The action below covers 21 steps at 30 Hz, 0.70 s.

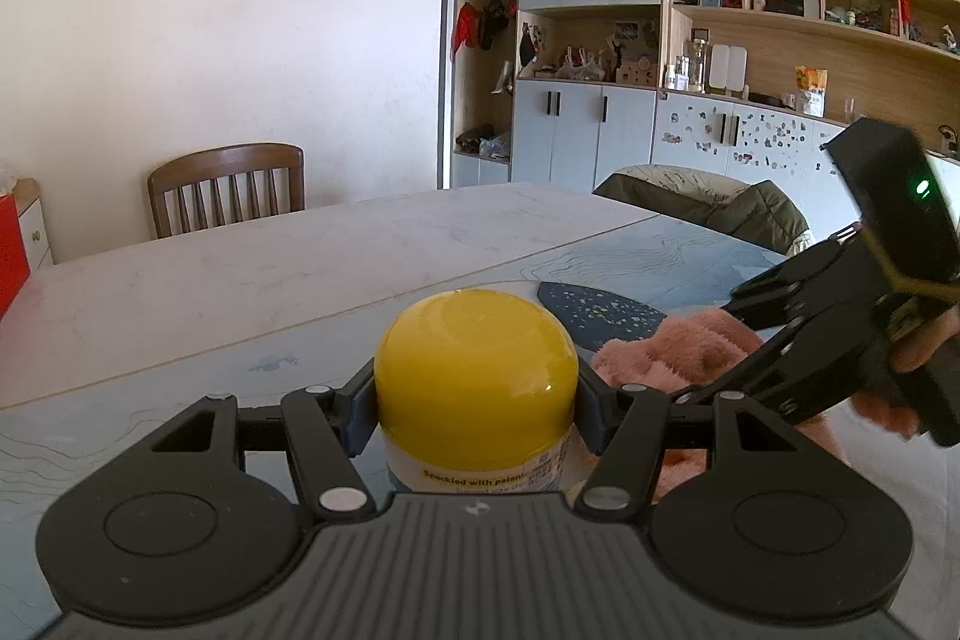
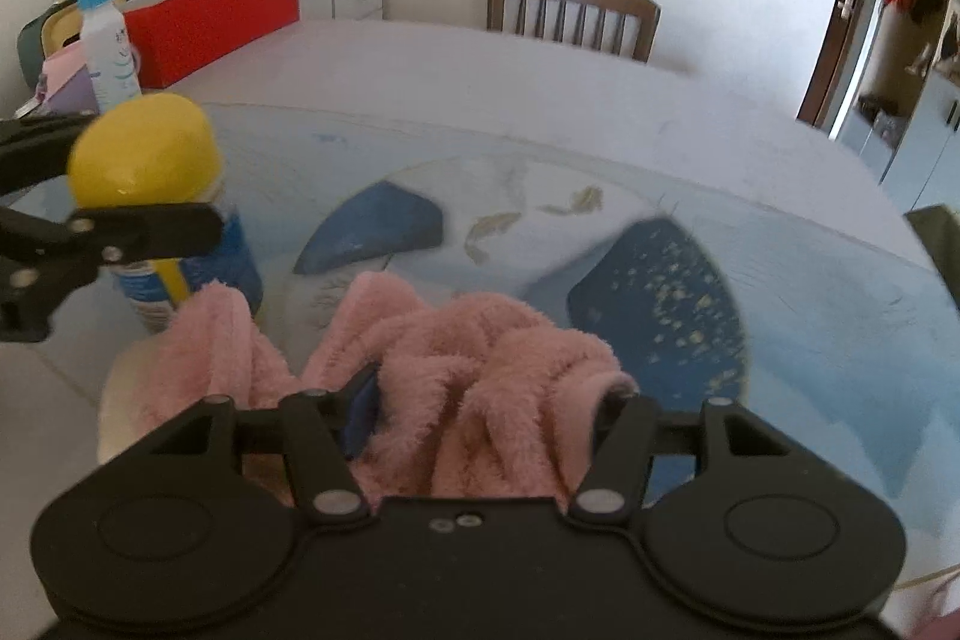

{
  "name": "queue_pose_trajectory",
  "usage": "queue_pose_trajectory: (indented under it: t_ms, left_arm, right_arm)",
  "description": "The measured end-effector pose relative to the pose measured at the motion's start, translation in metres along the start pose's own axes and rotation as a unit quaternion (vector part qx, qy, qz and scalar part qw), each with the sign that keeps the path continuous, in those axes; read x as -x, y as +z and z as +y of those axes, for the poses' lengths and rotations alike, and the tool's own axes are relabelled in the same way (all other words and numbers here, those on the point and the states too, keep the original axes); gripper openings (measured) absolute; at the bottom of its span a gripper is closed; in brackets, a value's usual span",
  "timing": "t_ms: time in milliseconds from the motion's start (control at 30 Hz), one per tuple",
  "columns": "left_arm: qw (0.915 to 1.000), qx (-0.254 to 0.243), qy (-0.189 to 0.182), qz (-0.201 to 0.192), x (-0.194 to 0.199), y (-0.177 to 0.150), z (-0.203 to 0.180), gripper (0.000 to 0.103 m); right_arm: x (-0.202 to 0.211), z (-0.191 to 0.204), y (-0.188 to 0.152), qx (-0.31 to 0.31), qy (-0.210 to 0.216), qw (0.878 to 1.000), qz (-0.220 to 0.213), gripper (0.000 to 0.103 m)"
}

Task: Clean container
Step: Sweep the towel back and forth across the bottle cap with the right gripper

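A container (image 1: 477,376) with a yellow domed lid and a white and blue label stands upright on the table. My left gripper (image 1: 477,403) is shut on it just below the lid. From the right wrist view the same container (image 2: 150,172) shows at the left, with the left gripper's fingers (image 2: 144,226) across it. My right gripper (image 2: 486,400) is shut on a fluffy pink cloth (image 2: 480,358), bunched between its fingers and spilling forward. The pink cloth (image 1: 666,346) lies just right of the container, beside its lower body; whether they touch I cannot tell.
A blue patterned mat (image 2: 780,328) covers the near part of the white table (image 1: 240,268). A wooden chair (image 1: 228,187) stands at the far side. A red box (image 2: 210,16) and a white bottle (image 2: 111,52) sit at the far left. A green jacket (image 1: 720,202) lies at the right.
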<state>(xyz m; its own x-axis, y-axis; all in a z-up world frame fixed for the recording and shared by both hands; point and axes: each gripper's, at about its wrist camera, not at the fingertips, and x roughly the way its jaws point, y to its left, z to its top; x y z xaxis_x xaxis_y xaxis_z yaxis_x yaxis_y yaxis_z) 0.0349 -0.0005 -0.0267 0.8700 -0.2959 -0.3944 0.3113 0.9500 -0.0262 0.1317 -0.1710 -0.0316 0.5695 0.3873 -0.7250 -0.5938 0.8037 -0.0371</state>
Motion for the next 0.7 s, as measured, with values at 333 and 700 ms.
queue_pose_trajectory:
  t_ms: [333,700]
  left_arm:
    - [1.0000,-0.002,0.001,0.000,0.001,-0.001,-0.004,0.062]
    - [1.0000,-0.002,0.001,-0.001,0.001,-0.001,-0.005,0.062]
  right_arm:
    - [0.001,-0.005,-0.005,-0.045,0.002,0.999,-0.029,0.017]
    - [0.101,0.021,0.022,-0.024,0.169,0.970,-0.172,0.016]
